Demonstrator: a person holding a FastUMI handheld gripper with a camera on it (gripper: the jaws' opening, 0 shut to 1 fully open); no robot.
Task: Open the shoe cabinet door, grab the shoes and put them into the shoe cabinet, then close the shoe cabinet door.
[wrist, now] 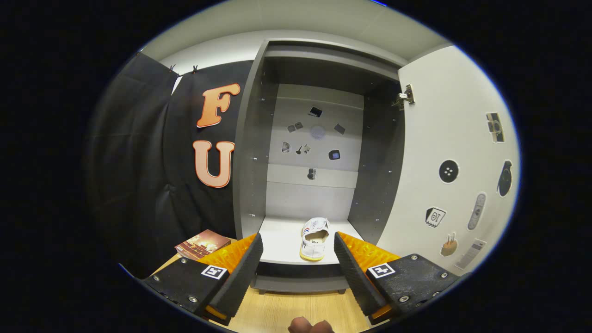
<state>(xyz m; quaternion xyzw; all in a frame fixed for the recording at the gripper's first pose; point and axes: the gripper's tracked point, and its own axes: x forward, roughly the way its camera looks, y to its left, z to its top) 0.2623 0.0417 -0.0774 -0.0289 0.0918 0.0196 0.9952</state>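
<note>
**Shoe on the cabinet floor, door wide open**

Fingertips of a person's hand (311, 326) peek in closest to the camera, low between the two fingers of the tool (298, 249). Those fingers stand well apart, gripping nothing, with bare wood-grain desk (296, 312) showing in the gap. Each finger carries a small square marker on its upper face.

Beyond the fingers stands the shoe cabinet (319, 152), a tall grey box with its front open. Its door (458, 157) is swung out to the right on a metal hinge (406, 96) near the top, and the door's pale inner face bears a scatter of stickers. More small stickers dot the cabinet's light back panel.

One white shoe (315, 239) sits on the cabinet's pale bottom shelf, just ahead of the finger gap and slightly nearer the right finger. It stands upright on its sole with the heel opening facing us and the toe pointing toward the back panel; the sole edge looks yellowish. It touches neither finger.

Left of the cabinet, near the left finger, a book (202, 243) with a reddish-brown cover lies flat on the desk, partly hidden behind that finger. Black cloth hangs behind it as the booth wall.
</note>
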